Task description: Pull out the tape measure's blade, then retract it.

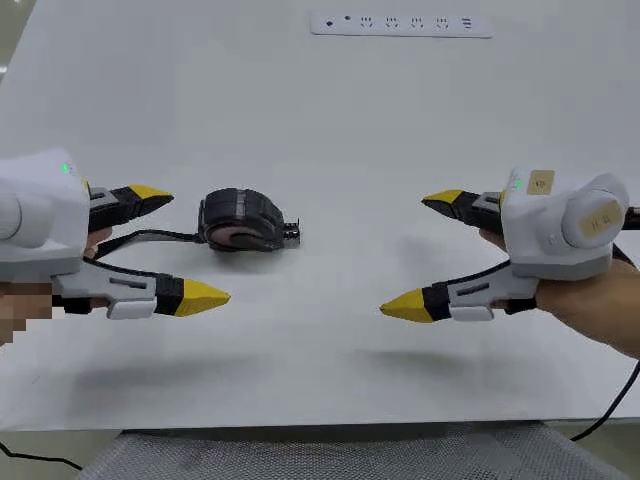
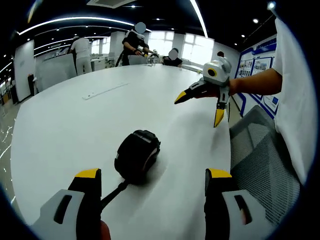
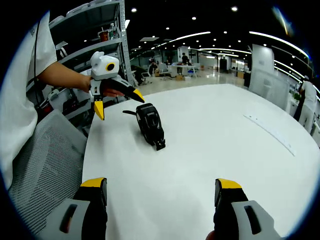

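Here the tape measure (image 1: 243,221) sits on the white table (image 1: 330,120), left of centre, its blade wound in and the hook tip showing at the right end of the dark case. A dark strap (image 1: 150,237) trails from the left end of the case and runs between the jaws of the left gripper (image 1: 193,246). That gripper hovers just left of the tape measure with its yellow-tipped jaws spread wide, pointing right and holding nothing. In the left gripper view the case lies ahead between the two tips, apart from both. The right gripper (image 1: 406,255) hangs over the right part of the table, well apart from the tape measure. Its jaws are also spread wide and empty, and its tips point left toward the case. A white power strip (image 1: 400,24) lies along the far side of the table. A grey mesh chair back (image 1: 330,455) shows at the near edge, and a black cable (image 1: 615,405) drops past the near right corner
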`<state>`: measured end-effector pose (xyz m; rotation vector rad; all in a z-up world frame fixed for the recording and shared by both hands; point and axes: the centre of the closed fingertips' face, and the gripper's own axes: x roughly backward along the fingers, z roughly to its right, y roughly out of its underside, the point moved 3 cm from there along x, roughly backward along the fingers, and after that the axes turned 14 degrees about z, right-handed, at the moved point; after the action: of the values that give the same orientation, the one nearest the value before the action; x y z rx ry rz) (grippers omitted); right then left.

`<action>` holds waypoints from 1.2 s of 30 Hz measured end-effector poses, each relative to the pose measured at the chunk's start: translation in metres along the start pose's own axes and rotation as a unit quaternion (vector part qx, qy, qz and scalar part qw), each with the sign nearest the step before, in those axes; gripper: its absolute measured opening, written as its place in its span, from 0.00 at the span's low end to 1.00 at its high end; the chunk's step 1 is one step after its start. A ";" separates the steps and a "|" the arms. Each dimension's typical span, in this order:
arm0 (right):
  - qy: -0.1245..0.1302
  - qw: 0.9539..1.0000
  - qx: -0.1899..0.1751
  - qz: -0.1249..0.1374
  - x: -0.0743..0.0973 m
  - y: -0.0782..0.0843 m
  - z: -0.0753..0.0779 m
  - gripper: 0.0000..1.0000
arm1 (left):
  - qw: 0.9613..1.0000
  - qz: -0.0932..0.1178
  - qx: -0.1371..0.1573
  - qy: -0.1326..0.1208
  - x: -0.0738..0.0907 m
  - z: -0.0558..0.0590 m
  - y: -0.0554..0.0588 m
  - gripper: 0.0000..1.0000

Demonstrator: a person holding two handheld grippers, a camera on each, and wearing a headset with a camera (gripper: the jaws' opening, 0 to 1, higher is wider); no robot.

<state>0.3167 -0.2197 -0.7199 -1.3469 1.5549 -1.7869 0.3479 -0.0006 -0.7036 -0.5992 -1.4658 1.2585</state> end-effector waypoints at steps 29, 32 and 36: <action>-0.057 0.998 0.019 -0.010 -0.052 -0.002 0.004 0.75 | 0.996 -0.050 -0.051 0.053 -0.041 -0.021 0.010 0.56; -0.063 0.998 0.019 -0.012 -0.056 -0.002 0.004 0.71 | 0.996 -0.050 -0.051 0.054 -0.042 -0.022 0.010 0.53; -0.066 0.998 0.017 -0.011 -0.060 -0.002 0.006 0.70 | 0.996 -0.053 -0.051 0.057 -0.043 -0.022 0.012 0.52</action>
<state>0.3489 -0.1736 -0.7425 -1.4410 1.4376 -1.6929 0.3784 -0.0256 -0.7337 -0.6427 -1.4533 1.0552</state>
